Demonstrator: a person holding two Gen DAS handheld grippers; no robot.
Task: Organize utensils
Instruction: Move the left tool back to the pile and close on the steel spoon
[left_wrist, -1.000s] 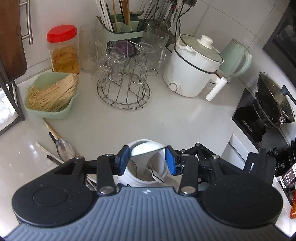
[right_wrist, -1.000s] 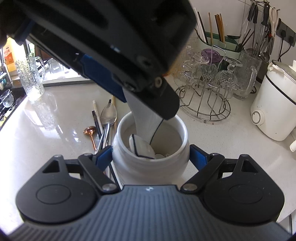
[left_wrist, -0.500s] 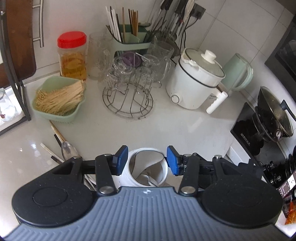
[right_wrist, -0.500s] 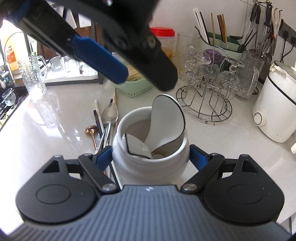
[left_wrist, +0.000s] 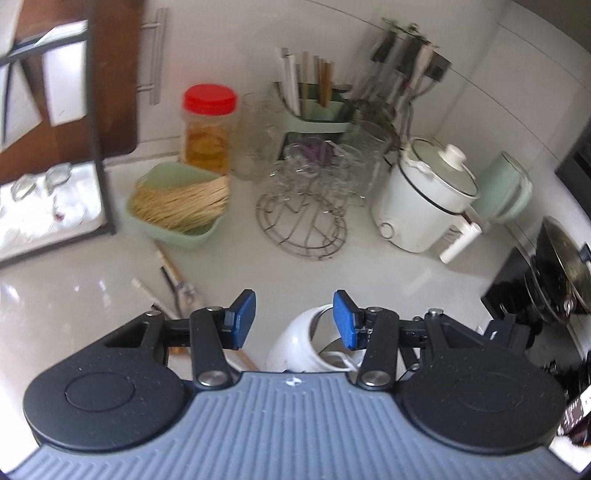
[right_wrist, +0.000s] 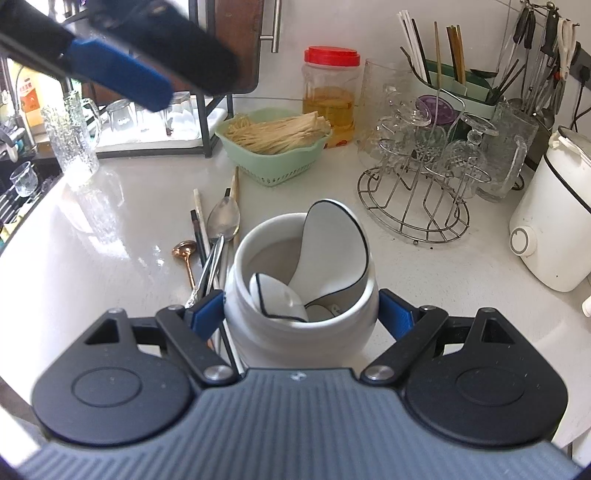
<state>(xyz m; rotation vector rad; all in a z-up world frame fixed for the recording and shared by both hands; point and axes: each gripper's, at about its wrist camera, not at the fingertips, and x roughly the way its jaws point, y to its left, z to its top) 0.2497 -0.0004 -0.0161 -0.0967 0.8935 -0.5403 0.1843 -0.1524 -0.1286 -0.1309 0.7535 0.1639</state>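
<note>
Loose on the white counter (right_wrist: 110, 266), left of the pot, lay the copper-coloured spoon (right_wrist: 185, 252), dark and pale chopsticks (right_wrist: 199, 221) and steel spoon (right_wrist: 224, 220), their long axes running away from the viewer. The left gripper (left_wrist: 293, 319), jaws half apart and empty, hung nearest them. The right gripper (right_wrist: 301, 314) clamped the white ceramic pot (right_wrist: 295, 328) holding white black-rimmed ceramic spoons (right_wrist: 334, 251).

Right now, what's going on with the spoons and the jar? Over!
Right gripper shut on white jar. Left gripper open, empty. Two white spoons inside jar. More utensils loose on counter.
</note>
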